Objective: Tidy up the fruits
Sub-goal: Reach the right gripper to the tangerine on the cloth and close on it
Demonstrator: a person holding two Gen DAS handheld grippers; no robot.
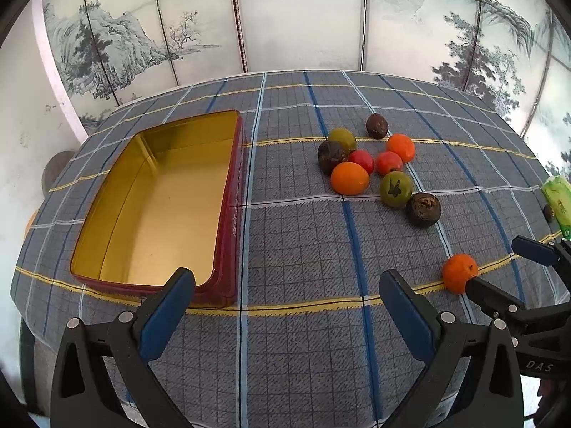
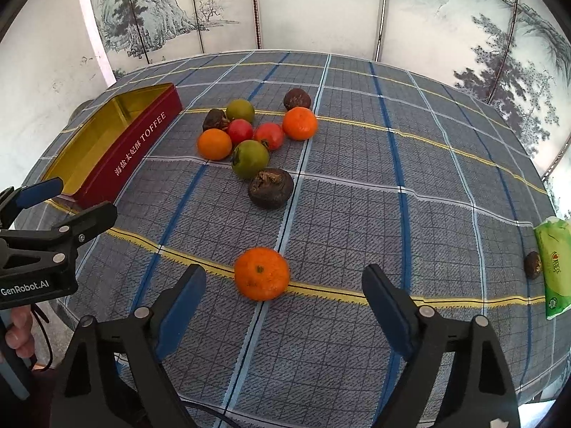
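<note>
A lone orange mandarin lies on the checked cloth between the fingers of my right gripper, nearer the left pad; neither pad touches it, so the gripper is open. In the left wrist view the same mandarin shows beside the right gripper. My left gripper is open over bare cloth, with its left finger in front of the near corner of the empty red tin. A cluster of orange, red, green and dark brown fruits lies to the right of the tin.
A green tissue pack lies at the table's right edge with a small dark fruit against it. A painted folding screen stands behind the round table. The left gripper reaches in beside the tin.
</note>
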